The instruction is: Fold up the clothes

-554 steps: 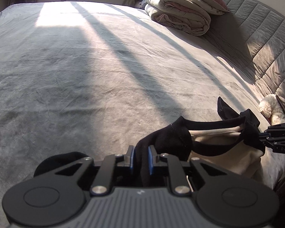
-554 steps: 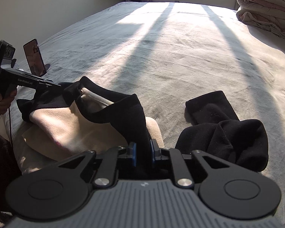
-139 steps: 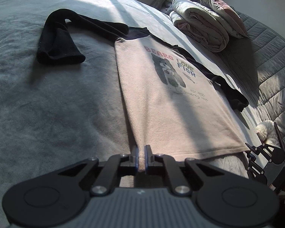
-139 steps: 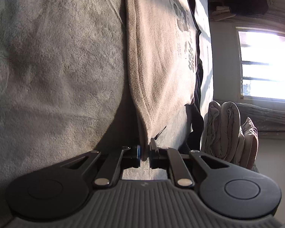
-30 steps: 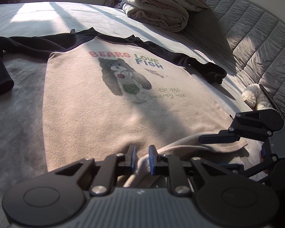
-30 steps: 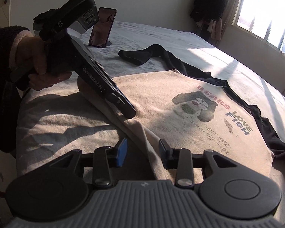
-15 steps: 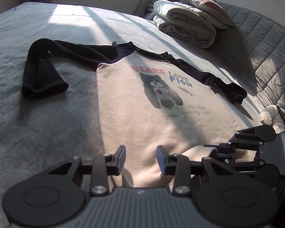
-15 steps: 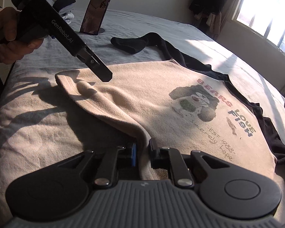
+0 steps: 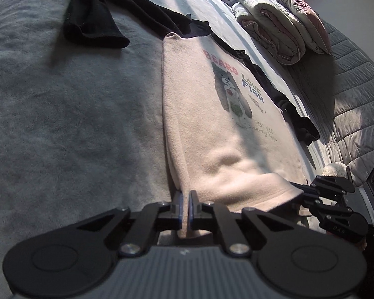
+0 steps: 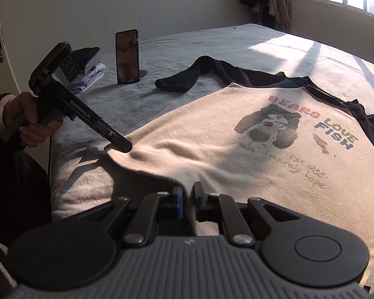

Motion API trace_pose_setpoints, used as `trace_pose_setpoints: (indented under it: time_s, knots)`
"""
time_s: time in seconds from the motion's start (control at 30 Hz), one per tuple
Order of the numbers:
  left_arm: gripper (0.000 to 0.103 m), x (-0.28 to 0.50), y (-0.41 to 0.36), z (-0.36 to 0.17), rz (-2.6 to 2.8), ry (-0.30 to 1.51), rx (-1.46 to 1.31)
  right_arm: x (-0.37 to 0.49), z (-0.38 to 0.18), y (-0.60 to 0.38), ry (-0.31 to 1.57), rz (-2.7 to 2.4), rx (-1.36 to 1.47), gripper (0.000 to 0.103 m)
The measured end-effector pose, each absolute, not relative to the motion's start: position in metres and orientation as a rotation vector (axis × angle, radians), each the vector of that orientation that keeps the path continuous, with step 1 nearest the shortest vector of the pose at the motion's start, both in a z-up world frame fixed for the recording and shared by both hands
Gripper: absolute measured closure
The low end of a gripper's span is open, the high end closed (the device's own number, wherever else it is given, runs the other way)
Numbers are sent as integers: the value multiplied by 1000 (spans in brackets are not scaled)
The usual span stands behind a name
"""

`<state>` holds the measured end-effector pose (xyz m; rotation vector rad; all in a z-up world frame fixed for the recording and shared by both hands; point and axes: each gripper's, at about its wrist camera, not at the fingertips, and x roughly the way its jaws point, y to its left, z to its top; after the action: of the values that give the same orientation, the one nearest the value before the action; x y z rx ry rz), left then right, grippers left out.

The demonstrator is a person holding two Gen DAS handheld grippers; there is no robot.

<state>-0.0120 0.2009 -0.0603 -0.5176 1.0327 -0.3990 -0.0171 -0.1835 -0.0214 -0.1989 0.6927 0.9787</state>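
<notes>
Shirt (image 9: 219, 134) flat on bed (image 9: 62, 124), both grippers pinching hem

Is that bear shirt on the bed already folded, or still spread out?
Spread out. The shirt lies flat, print up, both black sleeves stretched sideways; only its bottom hem is pinched by the left gripper and right gripper.

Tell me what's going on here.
A person is folding clothes on a bed with a handheld gripper in each hand. A beige bear-print sweatshirt with black sleeves lies spread flat, print up. The left gripper and the right gripper each have their jaws shut on the sweatshirt's bottom hem, at opposite ends. No fold shows yet. A phone stands propped beyond.
</notes>
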Motion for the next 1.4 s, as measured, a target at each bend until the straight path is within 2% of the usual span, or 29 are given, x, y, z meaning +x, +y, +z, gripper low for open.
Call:
trace_pose_setpoints:
  time_s: [0.2, 0.27, 0.4, 0.43, 0.47, 0.53, 0.83, 1.07, 1.2, 1.23, 1.3, 1.33, 1.4]
  knots:
    - [99, -20, 203, -42, -400, 977, -437, -21, -28, -180, 758, 1030, -243, 91]
    - [99, -16, 199, -50, -368, 1014, -389, -23, -37, -176, 787, 1027, -271, 82]
    - [96, -14, 201, -57, -373, 1029, -392, -31, -38, -180, 777, 1019, -304, 82]
    - [94, -14, 203, -57, -378, 1030, -403, -34, -35, -186, 767, 1016, -291, 74]
    - [94, -14, 205, -58, -386, 1036, -414, -35, -30, -197, 753, 1003, -260, 62]
    - [94, -14, 209, -61, -401, 1048, -436, -38, -23, -220, 730, 962, -191, 52]
    - [94, -17, 211, -63, -429, 1073, -480, -43, -25, -344, 763, 545, 155, 52]
    - [93, -13, 213, -65, -439, 1105, -509, -50, -50, -367, 869, 504, 289, 52]
    - [81, -12, 214, -66, -526, 1129, -498, -45, -60, -365, 875, 550, 397, 51]
    - [77, -12, 216, -67, -541, 1130, -514, -43, -61, -365, 876, 557, 422, 54]
    - [78, -12, 216, -70, -541, 1125, -531, -39, -64, -365, 891, 569, 460, 67]
    - [81, -14, 215, -72, -539, 1117, -533, -38, -65, -364, 902, 575, 466, 83]
    - [95, -16, 212, -70, -509, 1111, -508, -40, -62, -362, 898, 578, 454, 86]
